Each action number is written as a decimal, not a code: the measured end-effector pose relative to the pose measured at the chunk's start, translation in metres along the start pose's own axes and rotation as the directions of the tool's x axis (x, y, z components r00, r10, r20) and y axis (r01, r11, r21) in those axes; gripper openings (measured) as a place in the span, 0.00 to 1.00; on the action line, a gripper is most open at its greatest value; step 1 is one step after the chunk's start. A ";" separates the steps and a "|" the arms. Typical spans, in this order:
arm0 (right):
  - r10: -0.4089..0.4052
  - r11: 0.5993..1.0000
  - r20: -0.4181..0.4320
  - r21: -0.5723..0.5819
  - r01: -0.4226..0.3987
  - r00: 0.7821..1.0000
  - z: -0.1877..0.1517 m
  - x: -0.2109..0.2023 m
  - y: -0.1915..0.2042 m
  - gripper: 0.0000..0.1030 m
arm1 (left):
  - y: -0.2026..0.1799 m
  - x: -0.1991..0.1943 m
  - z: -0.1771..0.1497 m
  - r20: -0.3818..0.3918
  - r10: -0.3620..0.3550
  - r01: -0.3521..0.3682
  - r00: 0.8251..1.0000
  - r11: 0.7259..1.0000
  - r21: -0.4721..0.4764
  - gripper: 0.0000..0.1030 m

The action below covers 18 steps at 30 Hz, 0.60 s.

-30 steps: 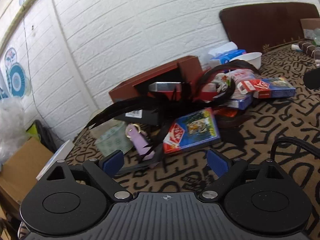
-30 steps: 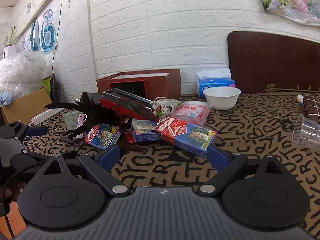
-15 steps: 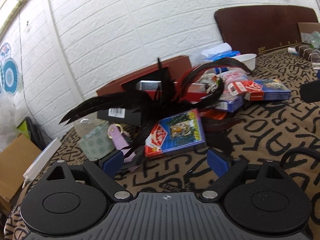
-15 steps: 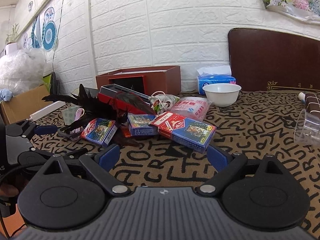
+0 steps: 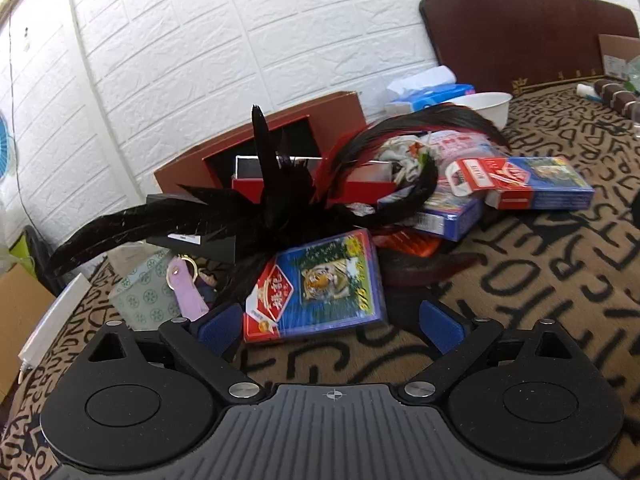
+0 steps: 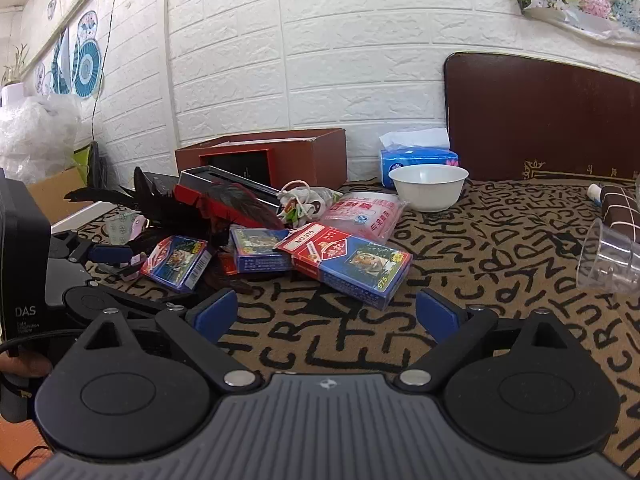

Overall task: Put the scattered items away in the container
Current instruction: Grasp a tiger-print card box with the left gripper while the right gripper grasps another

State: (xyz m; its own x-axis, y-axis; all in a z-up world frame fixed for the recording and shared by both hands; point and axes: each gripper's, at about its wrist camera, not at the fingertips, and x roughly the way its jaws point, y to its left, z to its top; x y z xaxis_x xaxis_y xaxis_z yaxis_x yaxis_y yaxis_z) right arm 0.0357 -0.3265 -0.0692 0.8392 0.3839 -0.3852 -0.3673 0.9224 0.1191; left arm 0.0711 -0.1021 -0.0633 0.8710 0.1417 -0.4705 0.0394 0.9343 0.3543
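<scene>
A heap of items lies on the patterned cloth in front of a red-brown box [image 5: 280, 136] [image 6: 280, 156]. In the left wrist view my left gripper [image 5: 332, 326] is open, its blue pads either side of the near edge of a blue-and-red card pack [image 5: 320, 284]. Black feathers [image 5: 224, 216], a lilac key tag [image 5: 188, 292] and a green patterned cup [image 5: 146, 294] lie beside it. In the right wrist view my right gripper [image 6: 326, 314] is open and empty, just short of a larger card pack [image 6: 352, 260]. Two smaller packs [image 6: 176, 258] [image 6: 260, 250] lie to its left.
A white bowl [image 6: 428, 186] and a blue tissue pack [image 6: 418, 158] stand behind the heap by the brick wall. A pink plastic bag [image 6: 366, 214] lies there too. A clear plastic cup [image 6: 610, 258] lies at the right. A dark headboard [image 6: 540, 120] leans on the wall.
My left gripper has moved forward and left, up to the nearest card pack, and shows larger in the right wrist view. My right gripper has edged closer to the heap. Both stay open.
</scene>
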 end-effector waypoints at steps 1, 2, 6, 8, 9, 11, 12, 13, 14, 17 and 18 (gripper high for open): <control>-0.002 1.000 -0.002 0.000 0.002 1.000 0.001 0.002 -0.002 0.94 | 0.000 0.003 0.000 -0.011 0.001 -0.001 1.000 1.000 -0.003 0.99; -0.003 1.000 -0.001 0.001 0.003 1.000 0.003 0.005 -0.004 0.94 | 0.000 0.006 0.000 -0.017 0.000 0.000 1.000 1.000 -0.011 0.98; -0.007 1.000 0.005 -0.017 0.007 1.000 0.011 0.017 -0.011 0.95 | 0.004 0.010 0.000 -0.022 -0.007 0.006 1.000 0.999 -0.038 1.00; -0.009 0.999 0.006 -0.044 0.010 1.000 0.015 0.026 -0.015 0.95 | 0.006 0.013 0.001 -0.019 -0.001 0.000 1.000 0.999 -0.045 1.00; -0.011 0.998 0.005 -0.063 0.011 1.000 0.017 0.031 -0.017 0.95 | 0.008 0.014 0.002 -0.022 -0.004 0.003 1.000 0.999 -0.048 1.00; -0.011 0.993 0.002 -0.121 0.011 1.000 0.021 0.042 -0.020 0.97 | 0.010 0.018 0.003 -0.032 -0.015 0.013 0.999 0.998 -0.055 1.00; -0.002 0.986 -0.006 -0.165 0.001 1.000 0.022 0.049 -0.021 0.97 | 0.010 0.021 0.003 -0.038 -0.014 0.012 0.999 0.998 -0.057 1.00; 0.007 0.976 -0.016 -0.217 -0.010 1.000 0.023 0.056 -0.022 0.97 | 0.011 0.022 0.004 -0.041 -0.018 0.016 0.999 0.998 -0.058 1.00; 0.024 0.963 -0.033 -0.269 -0.032 0.999 0.025 0.063 -0.024 0.98 | 0.012 0.024 0.004 -0.043 -0.026 0.023 0.999 0.998 -0.059 1.00; 0.079 0.909 -0.093 -0.402 -0.110 0.993 0.030 0.087 -0.030 0.98 | 0.016 0.028 0.005 -0.048 -0.054 0.051 0.997 0.997 -0.061 1.00; 0.112 0.893 -0.122 -0.423 -0.154 0.986 0.032 0.095 -0.034 0.98 | 0.017 0.030 0.005 -0.050 -0.060 0.057 0.997 0.996 -0.062 1.00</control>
State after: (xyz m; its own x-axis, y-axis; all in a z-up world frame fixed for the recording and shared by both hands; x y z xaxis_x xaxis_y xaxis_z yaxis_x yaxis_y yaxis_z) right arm 0.1409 -0.3195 -0.0806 0.7373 0.4771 -0.4783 -0.6270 0.7468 -0.2216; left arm 0.1002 -0.0834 -0.0666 0.8413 0.1012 -0.5311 0.0588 0.9594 0.2760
